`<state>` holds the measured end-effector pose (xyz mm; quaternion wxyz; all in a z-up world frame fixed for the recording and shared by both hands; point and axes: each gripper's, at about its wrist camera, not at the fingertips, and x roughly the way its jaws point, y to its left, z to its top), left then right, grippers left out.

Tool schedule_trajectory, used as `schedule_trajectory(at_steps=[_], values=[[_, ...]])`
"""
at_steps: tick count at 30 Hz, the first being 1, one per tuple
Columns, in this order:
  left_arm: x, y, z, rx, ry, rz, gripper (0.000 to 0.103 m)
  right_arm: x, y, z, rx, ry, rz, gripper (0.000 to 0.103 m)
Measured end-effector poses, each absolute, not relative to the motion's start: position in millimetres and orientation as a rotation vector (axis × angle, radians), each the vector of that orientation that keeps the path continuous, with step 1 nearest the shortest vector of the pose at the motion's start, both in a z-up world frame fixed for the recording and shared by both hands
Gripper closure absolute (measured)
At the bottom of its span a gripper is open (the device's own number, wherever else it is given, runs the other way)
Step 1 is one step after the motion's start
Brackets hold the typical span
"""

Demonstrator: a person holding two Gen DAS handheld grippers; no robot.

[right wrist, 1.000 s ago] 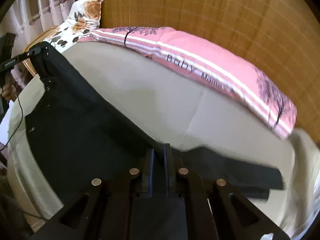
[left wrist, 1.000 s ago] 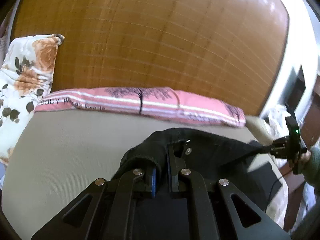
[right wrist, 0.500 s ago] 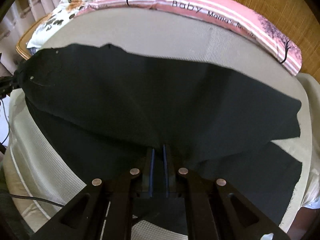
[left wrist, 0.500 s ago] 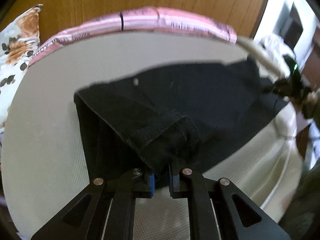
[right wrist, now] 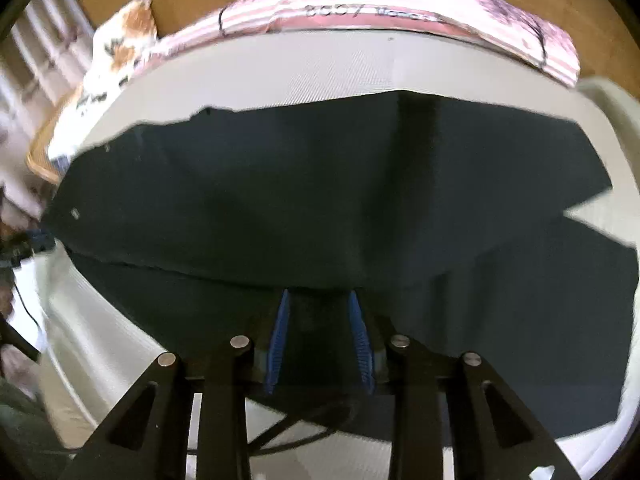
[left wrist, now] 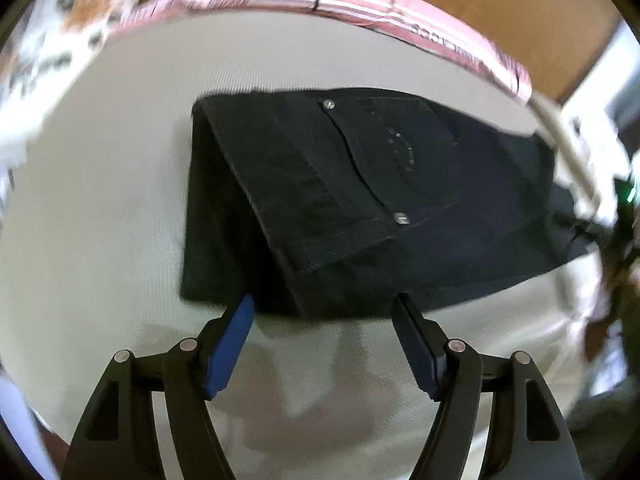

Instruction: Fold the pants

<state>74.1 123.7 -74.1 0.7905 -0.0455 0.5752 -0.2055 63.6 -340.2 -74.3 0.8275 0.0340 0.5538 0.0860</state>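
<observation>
Left wrist view: your left gripper (left wrist: 324, 306) has just spread wide, releasing the black denim pants (left wrist: 360, 200) folded on the beige ribbed bed cover (left wrist: 100, 220). Your right gripper (right wrist: 318, 300) has just part-opened, cloth between its loosened pads; this fold looks laid.

Pants (left wrist: 360, 200): one black pair, lying doubled over on the bed (left wrist: 100, 200)
Rivets (left wrist: 328, 104): two silver ones seen on the pants pocket
Pillows: two along the bed's far edge, one pink striped (left wrist: 360, 0), one white with orange flowers (left wrist: 60, 40)
Grippers: two, left (left wrist: 324, 308) and right (right wrist: 318, 300), each with two black fingers
Blue pads (right wrist: 278, 336): two on each gripper, four in all
</observation>
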Motion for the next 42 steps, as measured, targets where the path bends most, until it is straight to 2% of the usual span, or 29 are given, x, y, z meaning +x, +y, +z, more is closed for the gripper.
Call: schedule_trajectory(at_steps=[4, 9, 15, 17, 20, 22, 23, 33, 42], values=[[61.1, 145.4, -75.9, -0.419, 1.268, -0.445, 0.031, 53.9, -348.6, -72.8, 0.235, 1.166, 0.199, 0.072], [55.9, 153.9, -84.6, -0.728, 1.213, -0.43, 0.031, 54.9, -357.5, -85.4, 0.404, 1.161, 0.201, 0.071], [65.8, 156.7, -99.1, -0.841, 1.158, -0.306, 0.031, 54.1, -377.1, -101.4, 0.64, 1.136, 0.176, 0.071], [67.4, 154.0, -99.0, -0.848, 1.128, -0.286, 0.035, 50.8, -384.5, -105.7, 0.702, 1.121, 0.165, 0.071], [72.8, 150.9, -94.4, -0.815, 1.093, -0.263, 0.057, 51.4, -393.2, -114.7, 0.765, 1.102, 0.132, 0.071], [77.2, 150.9, -90.9, -0.817, 1.07, -0.274, 0.077, 54.8, -396.2, -120.9, 0.817, 1.079, 0.125, 0.071], [79.7, 151.6, -88.8, -0.82, 1.061, -0.279, 0.08, 56.1, -397.4, -122.9, 0.841, 1.068, 0.123, 0.071], [102.9, 155.3, -55.0, -0.769, 0.974, -0.287, 0.083, 71.3, -403.6, -133.3, 0.991, 0.984, 0.116, 0.071], [104.0, 170.8, -73.8, -0.741, 1.01, -0.233, 0.083, 75.3, -422.5, -127.9, 0.993, 0.933, 0.044, 0.076]])
